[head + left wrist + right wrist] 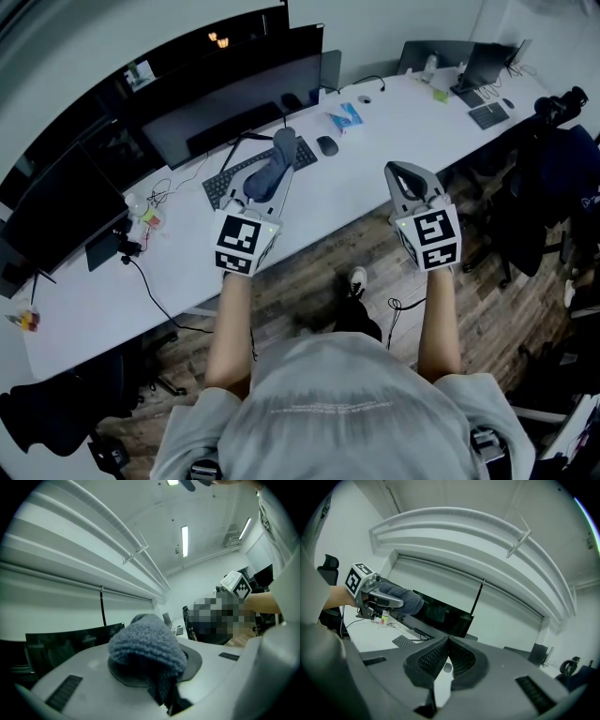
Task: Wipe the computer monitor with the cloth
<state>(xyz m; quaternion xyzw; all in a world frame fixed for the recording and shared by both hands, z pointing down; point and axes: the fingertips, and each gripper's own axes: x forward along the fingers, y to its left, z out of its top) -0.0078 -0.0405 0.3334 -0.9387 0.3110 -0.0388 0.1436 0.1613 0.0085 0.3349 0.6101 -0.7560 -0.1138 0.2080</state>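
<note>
Now our left gripper [279, 150] is clamped on the one grey cloth [262, 180], above the one keyboard [220, 189]. Our right gripper [405, 173] is closed and empty, over the desk's [356, 187] front edge. We see the wide monitor [225, 117] at the back edge.

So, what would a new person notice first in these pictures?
Probably the fluffy grey-blue cloth, clamped in the left gripper above the long curved white desk. Behind it stands a row of wide black monitors; the right gripper, shut and empty, hovers near the desk's edge.
</note>
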